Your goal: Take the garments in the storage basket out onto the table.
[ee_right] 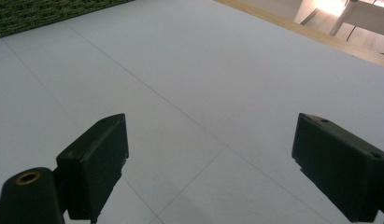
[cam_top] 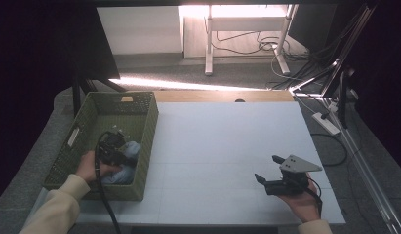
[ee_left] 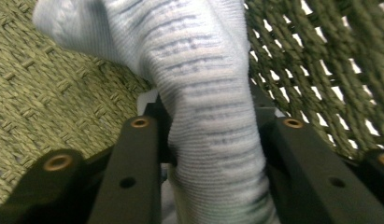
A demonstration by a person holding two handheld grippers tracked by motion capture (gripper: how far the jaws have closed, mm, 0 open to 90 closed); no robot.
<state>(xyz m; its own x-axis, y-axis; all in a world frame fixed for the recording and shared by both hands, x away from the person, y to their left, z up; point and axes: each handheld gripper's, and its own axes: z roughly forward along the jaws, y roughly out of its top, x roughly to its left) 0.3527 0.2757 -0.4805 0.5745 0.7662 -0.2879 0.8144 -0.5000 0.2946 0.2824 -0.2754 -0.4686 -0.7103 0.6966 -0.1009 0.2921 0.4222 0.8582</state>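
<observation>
Woven basket (cam_top: 86, 127) holds pale blue striped cloth (ee_left: 208, 107), left claw (ee_left: 210, 126) clamped on it.

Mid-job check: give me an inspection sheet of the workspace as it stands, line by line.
Surface: white table, bare in the middle, wooden strip along its far edge.
Job's things: light blue striped cloth lying in the green woven basket at the table's left.
Clutter: nothing seen.
Grippers: left tongs down inside the basket, pads pressing the cloth from both sides; right tongs held over the table's right side, jaws wide apart, nothing between them.
Cables: a black cable trails from the left tongs toward the person; loose cables on the floor beyond the table.
Surroundings: white desk legs on the far floor, power strip at right.
</observation>
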